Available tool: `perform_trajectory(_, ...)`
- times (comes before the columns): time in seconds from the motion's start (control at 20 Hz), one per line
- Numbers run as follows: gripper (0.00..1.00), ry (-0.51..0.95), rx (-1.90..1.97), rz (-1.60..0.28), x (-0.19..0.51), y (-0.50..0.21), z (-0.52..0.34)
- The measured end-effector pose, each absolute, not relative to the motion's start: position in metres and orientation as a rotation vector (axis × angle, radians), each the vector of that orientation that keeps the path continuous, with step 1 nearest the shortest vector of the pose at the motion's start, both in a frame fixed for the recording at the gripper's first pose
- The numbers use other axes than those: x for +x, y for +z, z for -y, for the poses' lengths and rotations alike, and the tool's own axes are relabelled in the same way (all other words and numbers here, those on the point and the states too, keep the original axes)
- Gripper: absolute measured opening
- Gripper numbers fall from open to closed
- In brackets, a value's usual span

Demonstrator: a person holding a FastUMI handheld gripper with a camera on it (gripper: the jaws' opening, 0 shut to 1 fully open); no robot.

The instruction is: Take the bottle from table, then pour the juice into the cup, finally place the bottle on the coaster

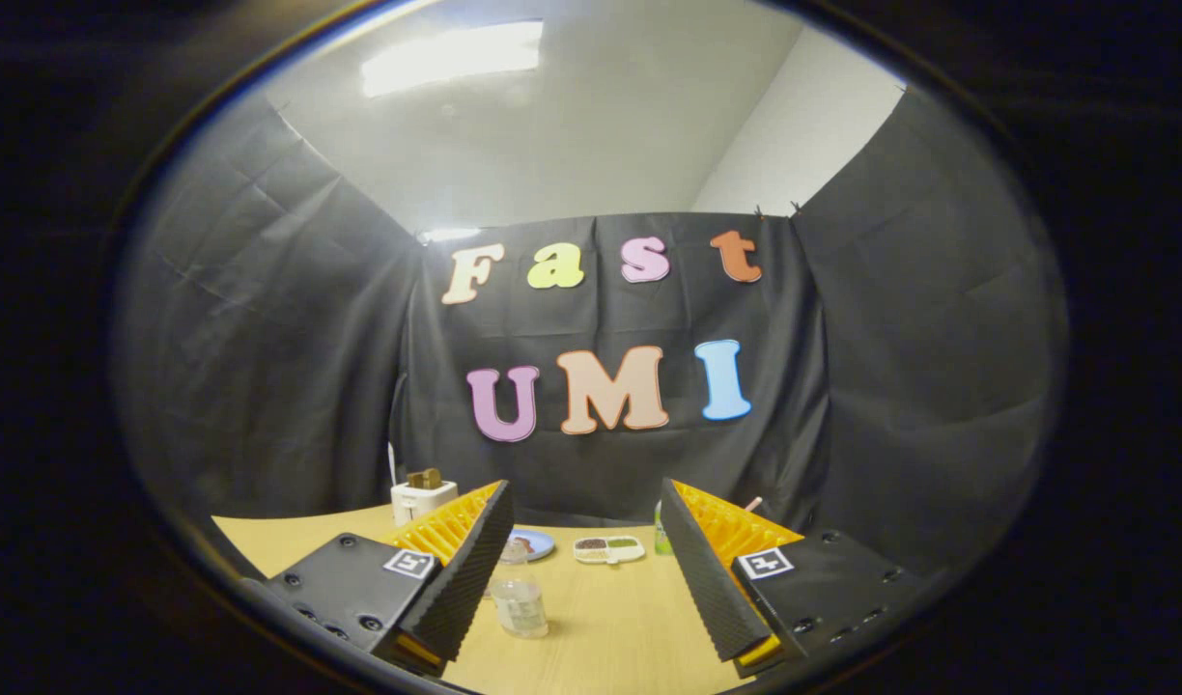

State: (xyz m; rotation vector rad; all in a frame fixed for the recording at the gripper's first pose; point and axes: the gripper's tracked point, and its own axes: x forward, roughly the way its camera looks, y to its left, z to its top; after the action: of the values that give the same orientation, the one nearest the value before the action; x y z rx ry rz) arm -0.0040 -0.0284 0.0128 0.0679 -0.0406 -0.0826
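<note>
Across the wooden table [610, 627] the gripper [586, 512] hovers with its fingers spread wide and nothing held between them. Just ahead, nearer the left finger, stands a small clear bottle [519, 600], upright on the tabletop. Beyond the fingers, toward the cloth wall, sit a white toaster [420, 499], a blue plate [534, 542], a small divided tray [608, 549] and a green-tinted bottle [662, 536], partly hidden by the right finger.
</note>
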Motion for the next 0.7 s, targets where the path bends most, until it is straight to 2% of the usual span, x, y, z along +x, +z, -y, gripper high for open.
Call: perform_trajectory(0.7, 0.97, -0.075, 0.000, -0.051, 0.023, -0.025, 0.010)
